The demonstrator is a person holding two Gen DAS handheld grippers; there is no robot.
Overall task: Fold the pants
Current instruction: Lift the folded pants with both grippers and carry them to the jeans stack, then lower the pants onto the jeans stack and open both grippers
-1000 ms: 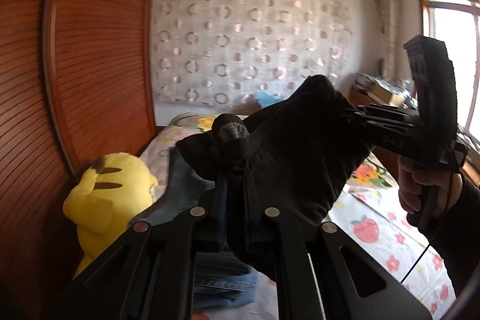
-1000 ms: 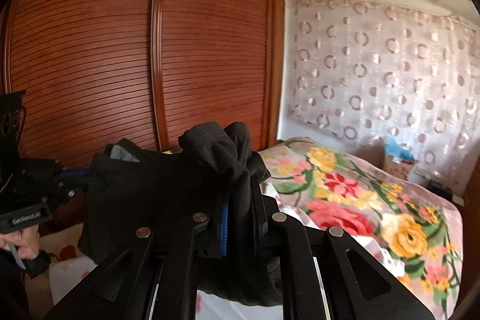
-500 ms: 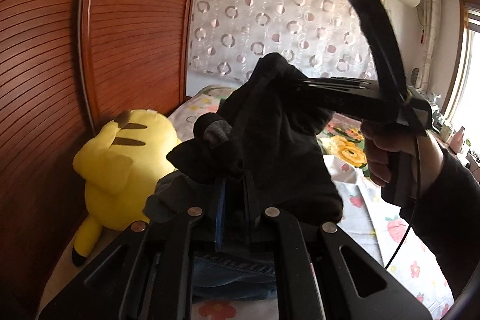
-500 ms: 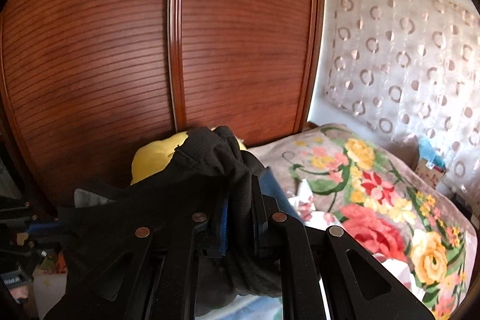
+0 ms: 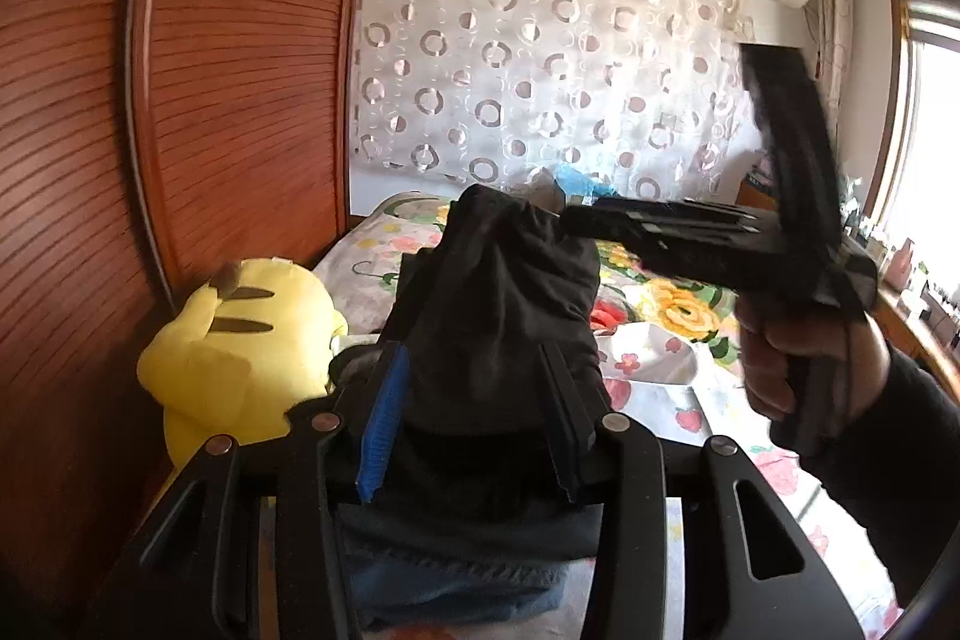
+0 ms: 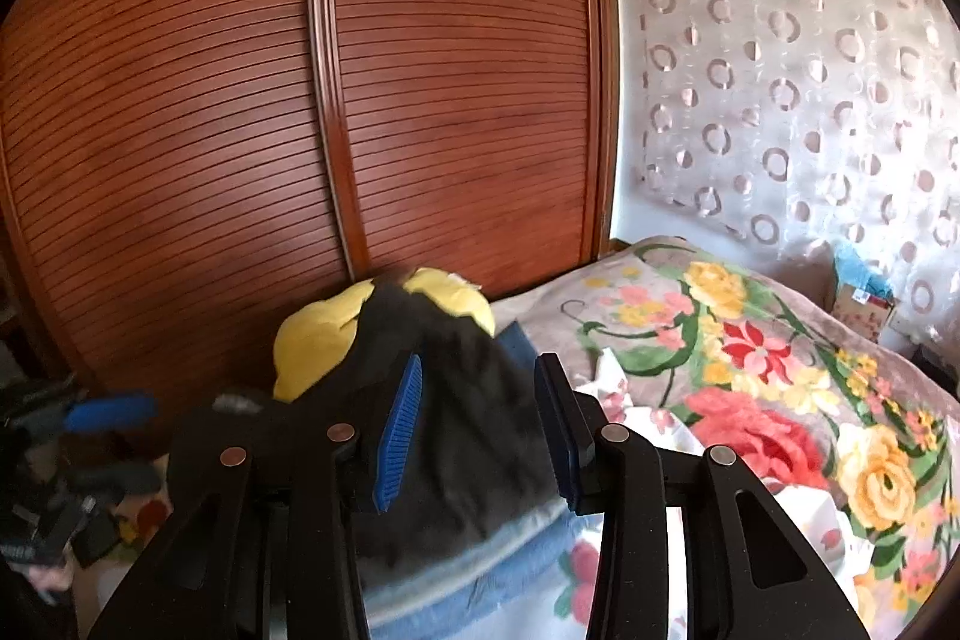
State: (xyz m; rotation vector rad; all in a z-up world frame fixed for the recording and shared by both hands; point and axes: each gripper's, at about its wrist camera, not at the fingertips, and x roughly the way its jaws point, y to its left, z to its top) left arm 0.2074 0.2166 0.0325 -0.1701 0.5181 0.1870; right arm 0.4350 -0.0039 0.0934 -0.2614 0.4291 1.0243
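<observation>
The black pants (image 5: 498,280) lie bunched in a mound on folded blue jeans (image 5: 456,580) on the bed. My left gripper (image 5: 474,370) straddles the mound; its jaws are opening and the blue pad (image 5: 384,412) stands off the cloth. In the right wrist view the same pants (image 6: 456,430) sit between the opening jaws of my right gripper (image 6: 480,376), pads clear of the fabric. The left wrist view also shows the right gripper (image 5: 564,217) at the mound's far top, held by a hand (image 5: 804,358). The left gripper (image 6: 108,412) is a blur at the far left.
A yellow plush toy (image 5: 240,340) sits against the slatted wooden wardrobe (image 6: 300,100), right behind the pile. The bed's floral blanket (image 6: 750,370) stretches right toward a ring-patterned curtain (image 5: 540,88). A window (image 5: 924,148) lights the far right.
Both grippers were shut on the black pants and have opened, letting them go. The pants have sunk onto the blue jeans, and both views have swung toward the wardrobe.
</observation>
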